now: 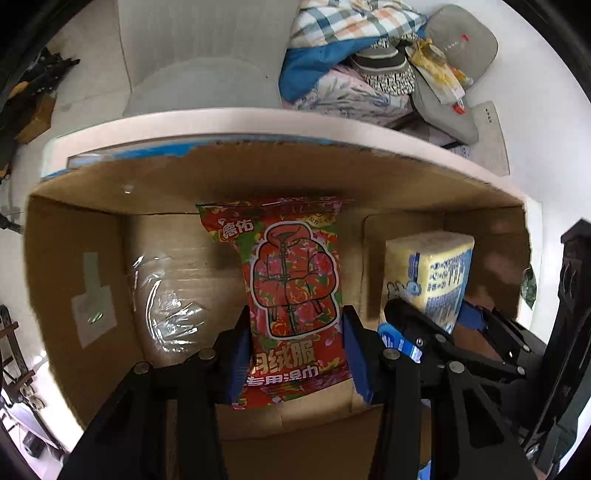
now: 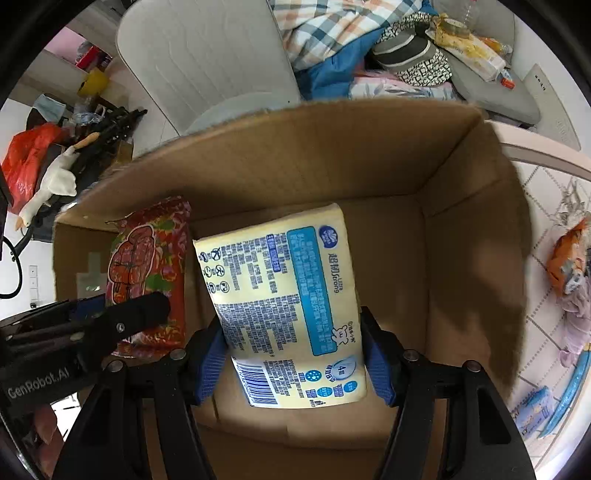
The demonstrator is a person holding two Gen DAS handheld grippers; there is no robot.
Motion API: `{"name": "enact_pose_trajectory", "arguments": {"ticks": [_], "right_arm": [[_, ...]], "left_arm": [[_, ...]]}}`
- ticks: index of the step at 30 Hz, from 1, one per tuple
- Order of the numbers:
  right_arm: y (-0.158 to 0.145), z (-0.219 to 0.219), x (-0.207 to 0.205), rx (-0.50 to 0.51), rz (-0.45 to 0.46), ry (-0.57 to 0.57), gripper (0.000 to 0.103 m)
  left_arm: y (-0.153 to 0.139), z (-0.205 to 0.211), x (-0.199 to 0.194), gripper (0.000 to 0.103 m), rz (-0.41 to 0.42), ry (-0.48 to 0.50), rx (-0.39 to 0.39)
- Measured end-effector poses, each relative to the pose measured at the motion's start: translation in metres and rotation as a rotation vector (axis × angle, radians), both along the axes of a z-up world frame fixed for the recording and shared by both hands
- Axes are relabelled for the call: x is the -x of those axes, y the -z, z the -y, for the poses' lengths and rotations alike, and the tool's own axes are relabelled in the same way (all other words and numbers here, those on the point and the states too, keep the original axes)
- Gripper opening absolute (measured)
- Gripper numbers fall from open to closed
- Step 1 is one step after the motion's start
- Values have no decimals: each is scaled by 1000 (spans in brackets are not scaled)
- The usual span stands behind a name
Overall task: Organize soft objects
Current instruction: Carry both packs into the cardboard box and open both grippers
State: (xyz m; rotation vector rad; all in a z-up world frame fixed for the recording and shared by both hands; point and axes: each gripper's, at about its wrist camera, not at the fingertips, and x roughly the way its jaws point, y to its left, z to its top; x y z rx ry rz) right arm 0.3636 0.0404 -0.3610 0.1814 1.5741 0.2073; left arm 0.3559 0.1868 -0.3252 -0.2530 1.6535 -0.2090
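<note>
Clamping a red floral wet-wipe pack (image 1: 295,295) between its blue-padded fingers (image 1: 240,354), the left gripper (image 1: 295,354) holds it low inside an open cardboard box (image 1: 74,258). That pack is glossy, printed with a padded jacket outline and white characters; its long axis runs straight away from the gripper toward the box's far wall, its crimped end farthest out.

Beside it, the right gripper (image 2: 295,354) grips a pale yellow tissue pack (image 2: 284,295) at its near end, blue pads pressed on both long sides. The tissue pack carries a blue panel, dense blue text and a barcode close to the fingers; its length likewise points toward the far wall, leaning slightly left. In the right wrist view the two packs sit side by side, the red one to the left, a narrow strip of box floor between them.

Clear crumpled plastic film (image 1: 166,295) lies on the box floor left of the red pack. Beyond the box's far rim stand a pale chair (image 2: 199,62), a plaid blanket (image 2: 332,33) and grey cushions (image 1: 458,40). A white plush goose (image 2: 51,188) lies outside to the left.
</note>
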Motion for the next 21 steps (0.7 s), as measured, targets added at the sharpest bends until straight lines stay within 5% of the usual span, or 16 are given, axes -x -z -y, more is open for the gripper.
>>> {"name": "enact_pose_trajectory", "arguments": {"ticks": [8,11,16,21], "right_arm": [[19,-11,-8,-15,-24,-7,70],[17,-10,-6,0,-2,-6,72],[0,-2,-1,17,15,5,87],[-19,-7,19,31,16,-31,101]], "left_arm": [[6,-5,2,45,-32,8,-94],[-2,-9,6,57,-12,-5,-112],[-25,-20,20,95,51,-38,-151],[-50,-29,42,100,115,-85,-171]]}}
